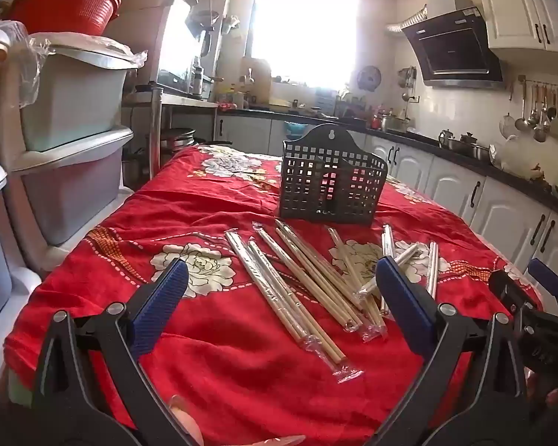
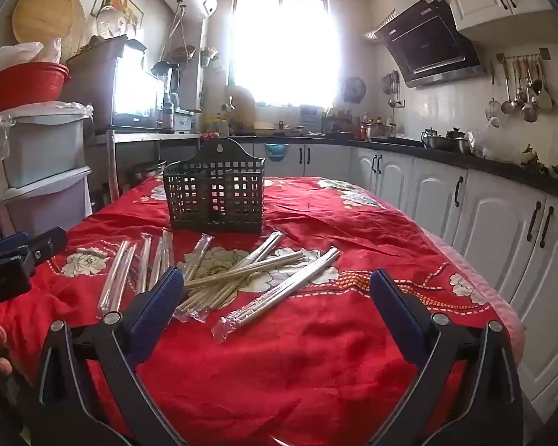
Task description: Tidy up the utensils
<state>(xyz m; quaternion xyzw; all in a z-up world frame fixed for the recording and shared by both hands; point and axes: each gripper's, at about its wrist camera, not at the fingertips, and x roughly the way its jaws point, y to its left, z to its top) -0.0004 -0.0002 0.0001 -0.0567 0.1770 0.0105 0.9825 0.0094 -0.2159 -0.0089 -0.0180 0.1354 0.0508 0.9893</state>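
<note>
Chopsticks in slippery wrappers lie crisscrossed on the tabletop before the empty basket; with the left gripper and right gripper spread wide, a grab risks snagging several or sliding off.

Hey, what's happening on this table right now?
A person holds a gripper in each hand above a table with a red floral cloth. Wrapped chopsticks lie scattered on the cloth in front of a dark holder, which looks empty so far. The left gripper and right gripper are both open and hold nothing. No chopstick has been picked up yet, so the sorting appears to be just starting.
</note>
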